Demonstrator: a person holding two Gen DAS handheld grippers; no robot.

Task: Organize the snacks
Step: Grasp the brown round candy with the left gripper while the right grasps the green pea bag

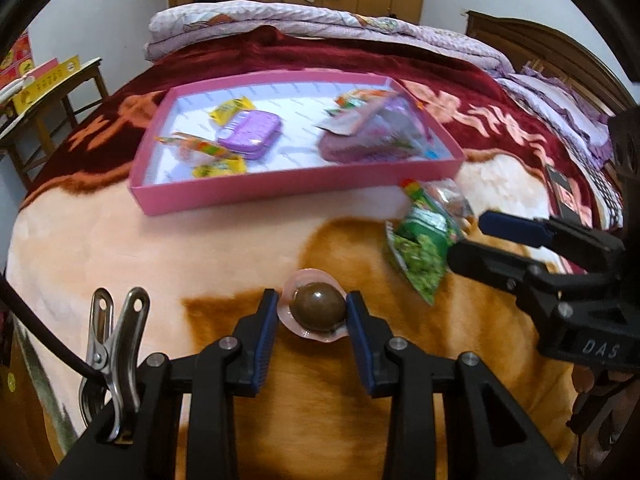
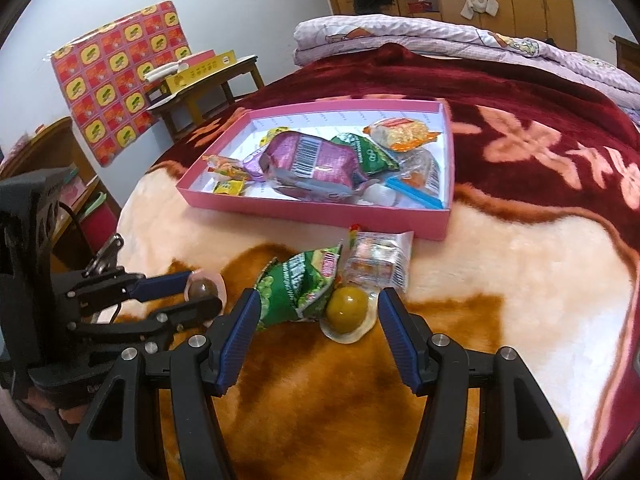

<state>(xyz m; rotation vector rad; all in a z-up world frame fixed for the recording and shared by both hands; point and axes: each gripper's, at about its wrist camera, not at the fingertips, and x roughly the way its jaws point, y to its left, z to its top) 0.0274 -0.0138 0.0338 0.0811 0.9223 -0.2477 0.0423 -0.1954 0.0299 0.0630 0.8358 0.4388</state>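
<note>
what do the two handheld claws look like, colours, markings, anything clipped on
Both claws, left and right, are black plastic frames with silver pivot bolts and two fingers lined with ribbed blue pads. The left one carries a steel spring clip and a black cable. The right one's body shows embossed letters "DAS".

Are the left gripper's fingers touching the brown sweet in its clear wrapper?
Touching. In the left wrist view both fingers of the left gripper press the brown sweet, with no gap showing on either side.

1 pink tray (image 2: pixel 447 216), 2 sealed plums (image 2: pixel 347 309), 2 green packets (image 2: pixel 294 288).
</note>
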